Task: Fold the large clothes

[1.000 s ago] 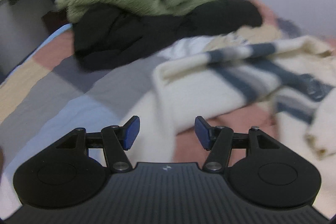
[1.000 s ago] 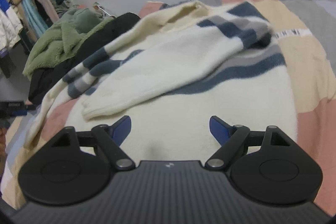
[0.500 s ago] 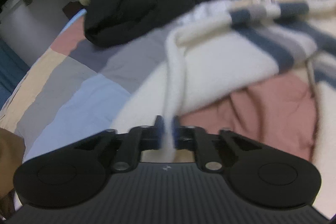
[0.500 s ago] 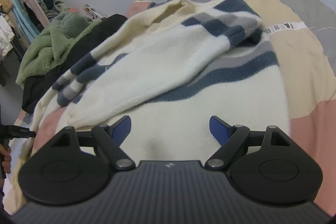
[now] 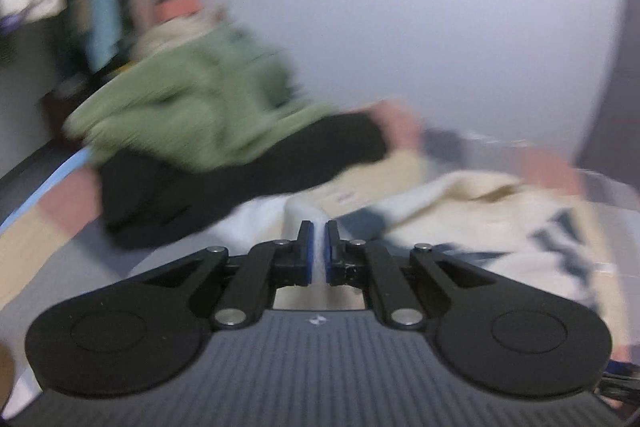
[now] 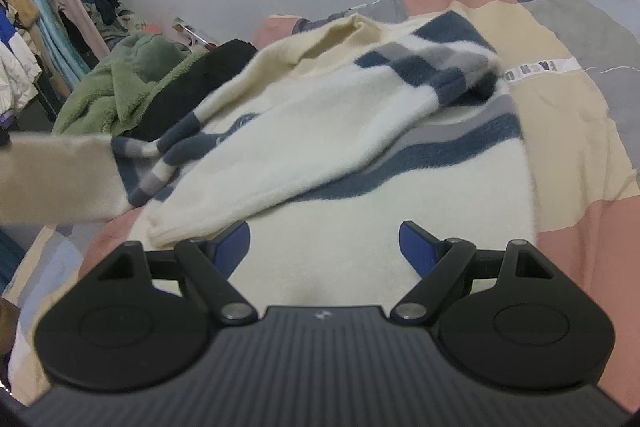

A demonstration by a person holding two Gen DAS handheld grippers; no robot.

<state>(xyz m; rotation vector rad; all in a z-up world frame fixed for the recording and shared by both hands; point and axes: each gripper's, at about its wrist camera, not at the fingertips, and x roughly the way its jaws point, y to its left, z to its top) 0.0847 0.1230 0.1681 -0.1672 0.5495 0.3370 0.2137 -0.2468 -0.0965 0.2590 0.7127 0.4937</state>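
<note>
A cream sweater (image 6: 360, 163) with navy and grey stripes lies spread on the bed. One sleeve is folded across its body. My left gripper (image 5: 318, 247) is shut on the cream edge of the other sleeve (image 5: 304, 211), and that view is blurred. In the right wrist view this sleeve (image 6: 60, 179) is lifted off the bed and stretches out of frame at the left. My right gripper (image 6: 325, 247) stands open low over the sweater's hem, with only flat cloth under its blue pads (image 6: 416, 247).
A green fleece (image 6: 120, 87) and a black garment (image 6: 188, 95) are heaped at the bed's far left. The patchwork bedcover (image 6: 560, 99) shows to the right of the sweater. Clothes hang on a rack (image 6: 48, 11) by the left wall.
My left gripper closed on the sleeve's edge and then rose with it, lifting the sleeve off the bed. The right gripper stayed where it was, still open.
</note>
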